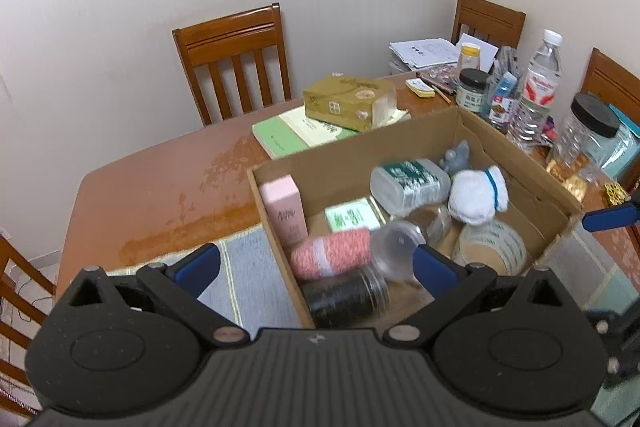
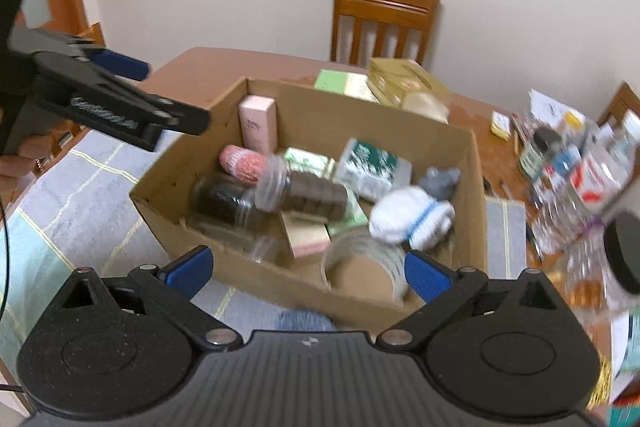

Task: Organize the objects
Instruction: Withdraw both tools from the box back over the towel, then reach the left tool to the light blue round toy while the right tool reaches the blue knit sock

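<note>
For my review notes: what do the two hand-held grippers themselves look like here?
Both match. The left hand-held gripper and the right hand-held gripper have matte black ribbed bodies, round hubs, silver pivot pins and blue fingers. Pale lettering marks the left one's side.

right-view bottles (image 2: 576, 179) motion-blurred; labels unreadable | black-lidded jar (image 2: 616, 259) cut by edge

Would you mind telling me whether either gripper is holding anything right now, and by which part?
Nothing is held. The left gripper and right gripper are both open and empty above the cardboard box.
</note>
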`<state>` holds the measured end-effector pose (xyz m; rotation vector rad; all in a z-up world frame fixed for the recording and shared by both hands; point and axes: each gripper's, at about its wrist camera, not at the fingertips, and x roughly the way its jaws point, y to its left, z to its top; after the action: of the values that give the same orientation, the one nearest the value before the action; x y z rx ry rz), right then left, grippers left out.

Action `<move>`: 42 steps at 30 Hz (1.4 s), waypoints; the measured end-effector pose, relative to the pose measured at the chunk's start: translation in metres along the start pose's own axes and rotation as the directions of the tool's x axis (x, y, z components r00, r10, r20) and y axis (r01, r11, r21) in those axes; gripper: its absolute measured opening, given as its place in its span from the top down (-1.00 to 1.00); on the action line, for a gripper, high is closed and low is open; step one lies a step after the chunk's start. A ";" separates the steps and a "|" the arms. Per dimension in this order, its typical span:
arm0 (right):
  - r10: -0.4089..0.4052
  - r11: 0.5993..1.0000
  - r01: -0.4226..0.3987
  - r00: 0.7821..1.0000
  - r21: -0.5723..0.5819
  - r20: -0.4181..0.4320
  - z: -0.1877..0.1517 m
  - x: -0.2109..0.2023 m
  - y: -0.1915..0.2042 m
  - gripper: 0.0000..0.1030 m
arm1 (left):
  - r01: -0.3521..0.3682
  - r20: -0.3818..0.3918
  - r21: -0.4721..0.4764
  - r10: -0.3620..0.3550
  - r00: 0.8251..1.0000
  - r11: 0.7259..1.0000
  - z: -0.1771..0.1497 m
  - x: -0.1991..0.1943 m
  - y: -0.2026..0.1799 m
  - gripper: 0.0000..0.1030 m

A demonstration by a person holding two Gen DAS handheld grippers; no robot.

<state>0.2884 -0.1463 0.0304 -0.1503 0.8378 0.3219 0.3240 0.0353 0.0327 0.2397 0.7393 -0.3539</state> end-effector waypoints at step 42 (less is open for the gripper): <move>-0.102 0.983 0.127 0.979 0.136 -0.178 -0.122 0.070 -0.043 -1.00 | 0.171 -0.075 0.074 -0.166 0.983 0.983 -0.120 -0.002 -0.055 -0.98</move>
<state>0.2612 -0.2025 -0.1028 -0.0889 1.0148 0.1388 0.2271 0.0261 -0.0564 0.2663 0.8161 -0.5389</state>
